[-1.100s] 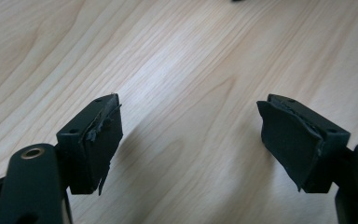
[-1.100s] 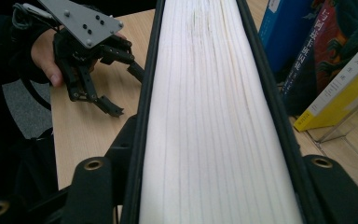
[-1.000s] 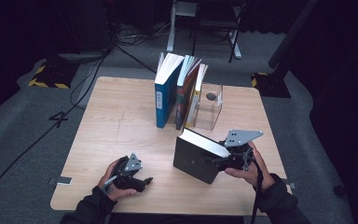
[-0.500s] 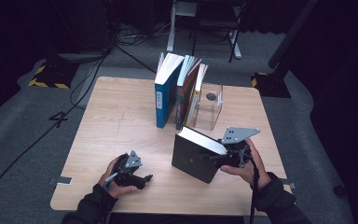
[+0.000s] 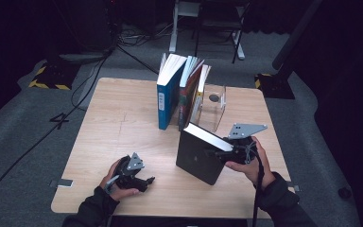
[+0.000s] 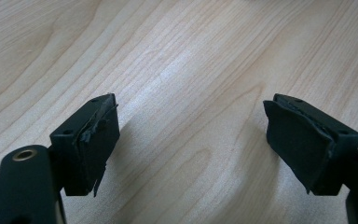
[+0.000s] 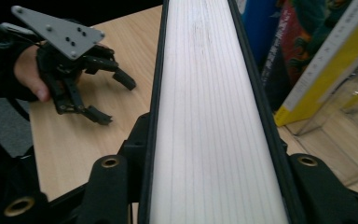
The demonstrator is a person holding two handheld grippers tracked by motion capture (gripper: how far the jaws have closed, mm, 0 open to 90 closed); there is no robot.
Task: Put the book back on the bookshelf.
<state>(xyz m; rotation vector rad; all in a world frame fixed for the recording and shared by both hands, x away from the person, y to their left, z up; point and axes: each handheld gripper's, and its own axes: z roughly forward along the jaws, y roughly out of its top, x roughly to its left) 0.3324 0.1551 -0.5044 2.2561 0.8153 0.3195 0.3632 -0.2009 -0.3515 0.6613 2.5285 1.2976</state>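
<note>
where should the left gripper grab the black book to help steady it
Grip the black book across its thickness at the top left corner, coming from its left side. It stands upright on the table, pages up, and the right gripper already clamps the right end, so that corner is free for the open left gripper.

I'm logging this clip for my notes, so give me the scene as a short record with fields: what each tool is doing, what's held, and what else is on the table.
right tool: shut on the black book, jaws just closing further
black book: upright, page edge up, lifted or resting cannot be told
left tool: open, nothing between its jaws, low over the table
standing books: blue one and colourful ones upright at the far side
clear bookend: right of the standing books
</note>
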